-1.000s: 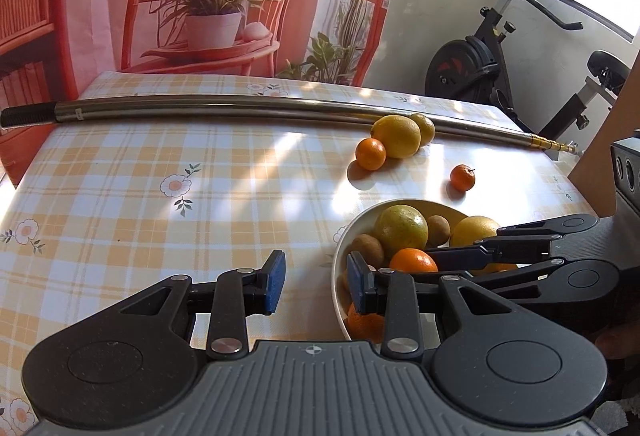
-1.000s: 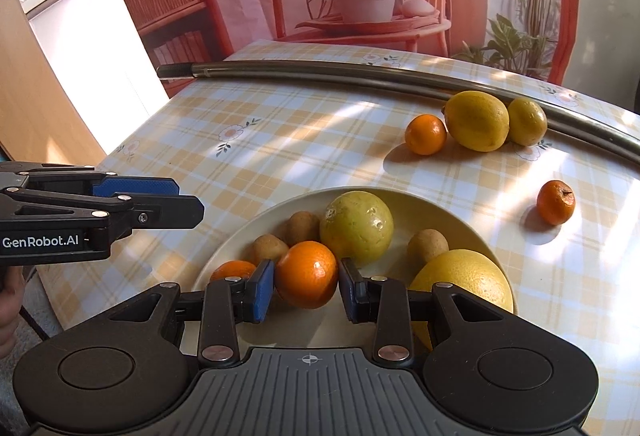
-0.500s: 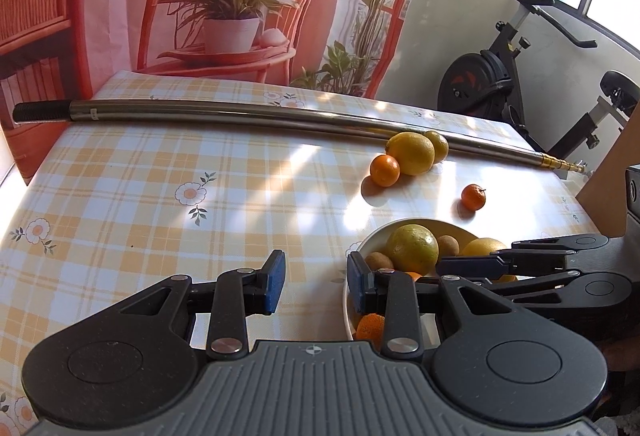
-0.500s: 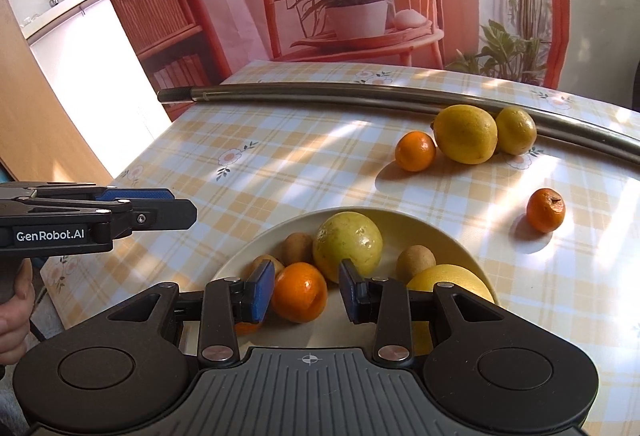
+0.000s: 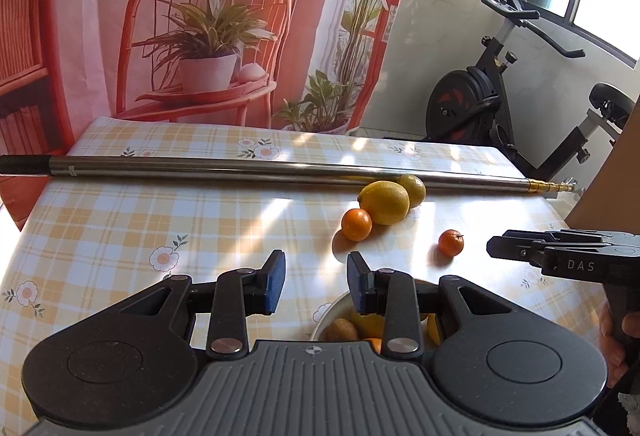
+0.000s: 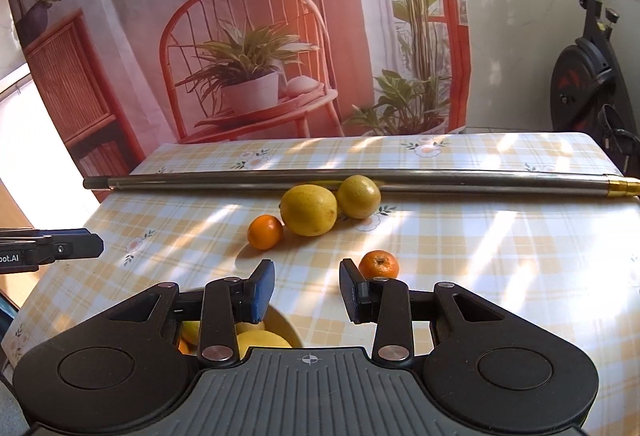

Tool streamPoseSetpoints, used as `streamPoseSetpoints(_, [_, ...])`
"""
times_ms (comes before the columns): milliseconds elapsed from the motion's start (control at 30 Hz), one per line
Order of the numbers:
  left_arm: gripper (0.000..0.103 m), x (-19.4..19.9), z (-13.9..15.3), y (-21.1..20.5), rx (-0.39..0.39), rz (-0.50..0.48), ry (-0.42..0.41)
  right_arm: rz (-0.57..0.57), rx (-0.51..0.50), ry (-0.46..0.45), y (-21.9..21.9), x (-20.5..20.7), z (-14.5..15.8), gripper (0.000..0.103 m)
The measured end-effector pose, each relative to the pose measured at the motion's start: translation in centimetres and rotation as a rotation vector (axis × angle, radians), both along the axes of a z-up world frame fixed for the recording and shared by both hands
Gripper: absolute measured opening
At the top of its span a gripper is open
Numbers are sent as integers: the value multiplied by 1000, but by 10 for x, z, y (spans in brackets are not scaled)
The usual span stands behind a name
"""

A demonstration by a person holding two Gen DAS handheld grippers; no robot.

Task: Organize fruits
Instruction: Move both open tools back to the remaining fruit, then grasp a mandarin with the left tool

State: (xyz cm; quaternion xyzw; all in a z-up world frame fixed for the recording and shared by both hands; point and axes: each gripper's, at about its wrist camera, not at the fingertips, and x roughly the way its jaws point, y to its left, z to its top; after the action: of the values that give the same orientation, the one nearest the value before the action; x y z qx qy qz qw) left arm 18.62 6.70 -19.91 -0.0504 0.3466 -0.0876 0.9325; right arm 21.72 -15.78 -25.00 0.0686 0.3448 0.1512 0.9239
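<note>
Fruit loose on the table (image 6: 520,256): two lemons (image 6: 308,210), two mandarins (image 6: 265,232); larger lemon's long axis runs left-right. Left gripper (image 5: 316,286) and right gripper (image 6: 307,290) gape, empty

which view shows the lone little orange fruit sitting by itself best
The left wrist view: the small orange fruit sits fully in the open on the tablecloth, its stem end showing. In the right wrist view the same fruit is nearer, but the right gripper finger overlaps its lower edge.

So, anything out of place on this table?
Yes: a long metal pole lies across the table's far side, odd among fruit. The small lemon rests against it. Nothing looks spilled or damaged.
</note>
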Motion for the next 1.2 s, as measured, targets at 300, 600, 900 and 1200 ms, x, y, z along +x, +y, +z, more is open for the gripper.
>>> streamPoseSetpoints(300, [35,29,2,-23,7,-36,12,-83,-32,-3,-42,15,-9,34])
streamPoseSetpoints(600, [35,61,-12,-42,22,-78,77,-96,-16,17,-55,30,-24,34])
streamPoseSetpoints(900, [35,95,-30,-84,-27,-168,158,-120,-4,10,-70,39,-27,34])
streamPoseSetpoints(1200, [35,122,-65,-146,-24,-314,232,-153,24,25,-88,37,-41,34])
